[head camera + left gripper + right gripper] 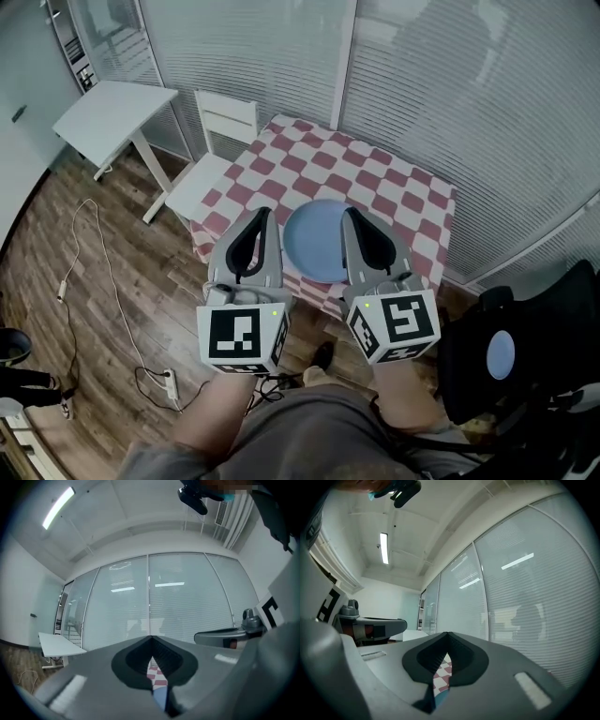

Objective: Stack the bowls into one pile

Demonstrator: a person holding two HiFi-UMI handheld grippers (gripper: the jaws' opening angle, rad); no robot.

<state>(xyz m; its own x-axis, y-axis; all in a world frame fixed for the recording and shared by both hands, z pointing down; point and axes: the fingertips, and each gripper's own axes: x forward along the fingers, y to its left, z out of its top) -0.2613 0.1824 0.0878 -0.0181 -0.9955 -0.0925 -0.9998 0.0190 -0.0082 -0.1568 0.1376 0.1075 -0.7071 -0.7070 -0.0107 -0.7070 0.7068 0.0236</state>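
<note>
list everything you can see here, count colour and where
bowls: one round shape seen from above, pale blue, middle of the table; how many are stacked cannot be told
table: one, red and white checked cloth, by the glass wall
chair: one, white, at the table's left side
side table: one, white, upper left
cable: one, white, on the wooden floor at left
power strip: one, white, on the floor near the person's feet
glass wall: pale blinds behind it, along the top and right
left gripper: one, grey, jaws shut, empty, held up beside the bowls
right gripper: one, grey, jaws shut, empty, level with the left one
</note>
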